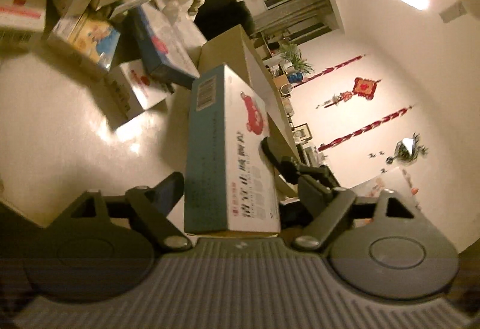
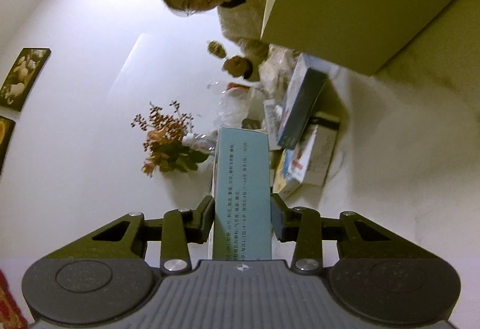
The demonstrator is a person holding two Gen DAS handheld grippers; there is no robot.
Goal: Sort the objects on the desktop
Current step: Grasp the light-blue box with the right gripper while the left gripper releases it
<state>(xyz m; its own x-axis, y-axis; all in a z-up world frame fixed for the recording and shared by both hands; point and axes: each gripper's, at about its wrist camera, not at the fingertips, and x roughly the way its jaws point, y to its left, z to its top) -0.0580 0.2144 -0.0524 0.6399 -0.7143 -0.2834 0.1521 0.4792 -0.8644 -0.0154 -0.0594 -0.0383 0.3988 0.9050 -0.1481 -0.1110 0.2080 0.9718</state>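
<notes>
On the left side, the left gripper (image 1: 223, 162) has its two fingers pressed on a blue-and-white carton (image 1: 231, 149), one finger on the blue side and one on the white printed face. The carton is lifted above the white table (image 1: 60, 134), near a tall plain cardboard box (image 1: 231, 50) and a heap of other small cartons (image 1: 126, 59). Further right, the right gripper (image 2: 241, 221) is clamped on a pale blue carton (image 2: 243, 194), held in the air over the same heap. Both cartons look light and stiff, perhaps easy to dent; a hold across the narrow sides near the middle seems safest. The picture is blurred, so I cannot tell if the cardboard box is open.
</notes>
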